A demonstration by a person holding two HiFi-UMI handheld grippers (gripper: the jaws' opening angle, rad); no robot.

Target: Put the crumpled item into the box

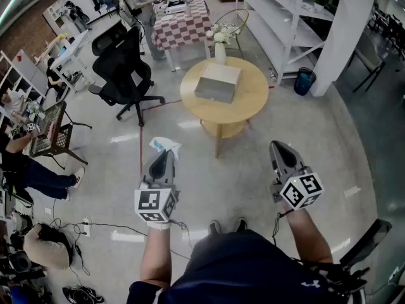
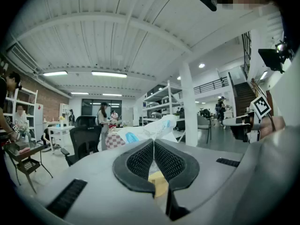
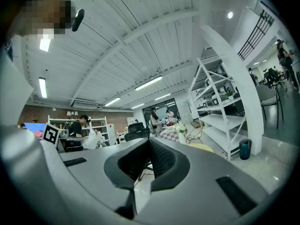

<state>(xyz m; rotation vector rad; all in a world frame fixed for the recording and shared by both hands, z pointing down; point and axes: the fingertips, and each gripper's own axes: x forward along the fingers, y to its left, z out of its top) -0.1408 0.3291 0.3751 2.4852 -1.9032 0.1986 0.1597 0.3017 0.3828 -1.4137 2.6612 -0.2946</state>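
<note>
1 crumpled item [image 1: 166, 144] in clenched left tool [image 1: 162, 155], right tool [image 1: 277, 146] clenched empty (1 box [image 1: 218, 83] on table [image 1: 254, 105])

Open-plan office-lab: swivel chair [image 1: 126, 68], white shelving racks [image 1: 285, 18], round table [image 1: 253, 99], people [image 1: 136, 5] at desks.

We find no words, numbers or brand names that can be read in any view; the only sign-like marks are black-and-white square markers [image 1: 150, 201] on the cubes [image 1: 302, 190] of the left gripper [image 1: 166, 152] and right gripper [image 1: 276, 146], patterns rather than letters.
</note>
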